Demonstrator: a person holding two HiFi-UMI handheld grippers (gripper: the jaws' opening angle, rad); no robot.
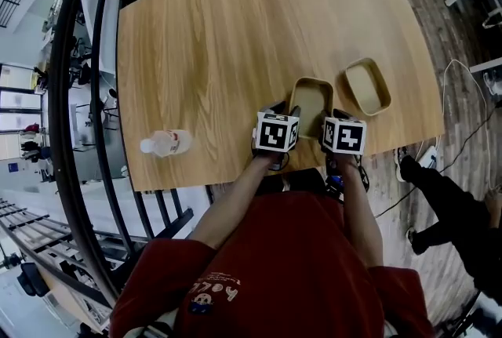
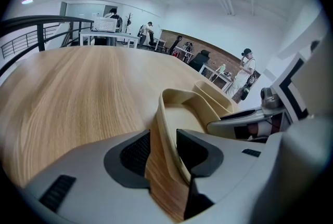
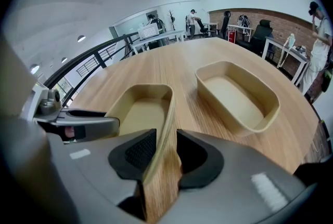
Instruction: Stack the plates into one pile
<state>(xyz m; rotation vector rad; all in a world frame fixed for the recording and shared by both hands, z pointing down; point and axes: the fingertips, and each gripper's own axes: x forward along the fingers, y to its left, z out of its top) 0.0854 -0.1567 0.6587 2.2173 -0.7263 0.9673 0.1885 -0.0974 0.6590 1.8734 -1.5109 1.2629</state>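
Near plate (image 3: 139, 114): your left hand-held gripper (image 2: 163, 147) and right hand-held gripper (image 3: 165, 147) straddle opposite rims, jaws spread, unpinched, likely readying a level lift. Other plate (image 3: 237, 95): on desk (image 3: 182, 62), right of the latter.

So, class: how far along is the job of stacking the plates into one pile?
Done: nothing is stacked yet; the far plate sits apart on the table. In hand: the left gripper and the right gripper each straddle a side wall of the near plate, jaws open with a gap showing, and the plate appears to rest on the table. Left: grip it, lift it and set it into the far plate.
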